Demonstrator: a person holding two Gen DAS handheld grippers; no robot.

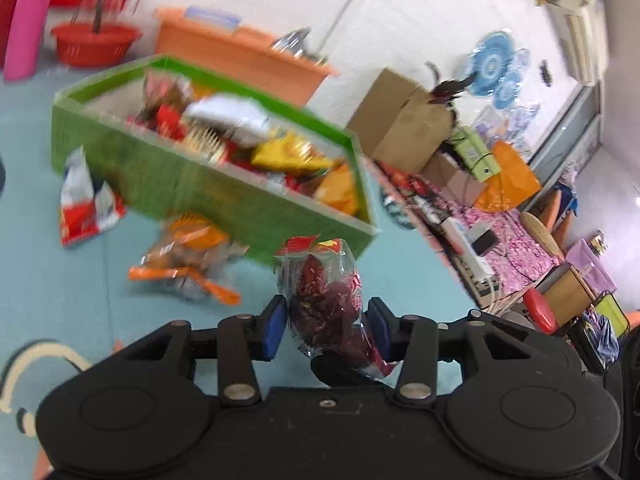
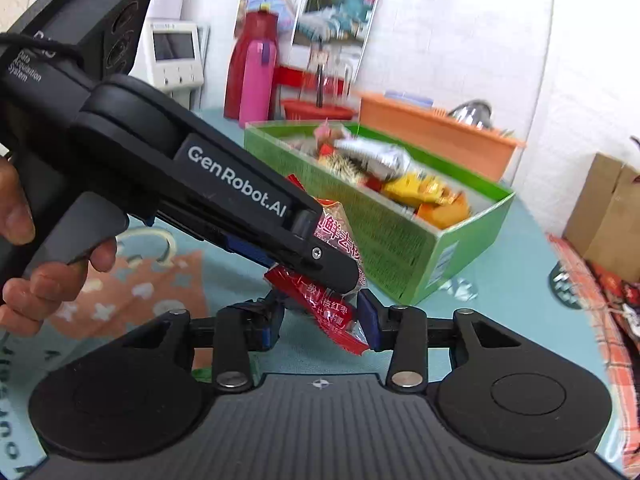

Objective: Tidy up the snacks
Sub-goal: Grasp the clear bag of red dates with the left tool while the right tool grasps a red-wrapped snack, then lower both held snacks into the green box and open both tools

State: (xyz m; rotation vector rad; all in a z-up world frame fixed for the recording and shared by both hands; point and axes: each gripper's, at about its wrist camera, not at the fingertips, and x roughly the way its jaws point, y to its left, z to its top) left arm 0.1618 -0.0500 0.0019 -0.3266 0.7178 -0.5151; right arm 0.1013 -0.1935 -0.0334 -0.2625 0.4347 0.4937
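**Left tool grips the date packet, right tool half open at its end**

Left tool (image 1: 327, 330) has its blue pads pressed on both sides of a clear packet of red dates (image 1: 324, 292), so we hold it pinched at its lower half with the top standing free, aimed toward the green box (image 1: 208, 184) ahead. We judge the grip sits low so the packet can go over the box wall top first. Our right tool (image 2: 320, 322) stands partly open around the packet's red lower end (image 2: 320, 304); its right pad seems to touch the wrapper, yet we cannot tell whether the left one does, since the left tool crosses in front. It reads as a handover or a steadying hold.

The box already carries many snacks, though blur smears them past naming. Two bags, one orange (image 1: 188, 256) and one red and white (image 1: 86, 204), lie on the blue mat (image 1: 60, 300) beside the box. The box floor is hidden, and the hand (image 2: 44, 272) is cut off at the edge.
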